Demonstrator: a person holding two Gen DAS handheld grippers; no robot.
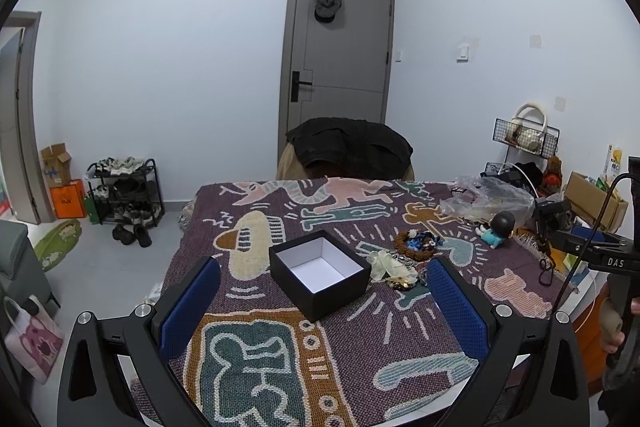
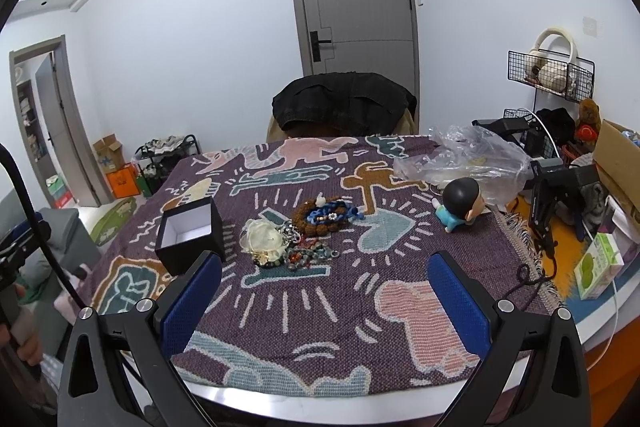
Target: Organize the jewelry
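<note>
— Since both jaws stand wide and empty, has sorting begun?
— Seemingly not. The jewelry pile lies ahead of the right hand-held gripper; the box sits between the left hand-held gripper fingers. Next: pinch one piece.

Both grippers have black angular frames with silver round screws at the joints. Their fingers carry blue textured pads. A black cable runs beside a bar marked "DAS".
</note>
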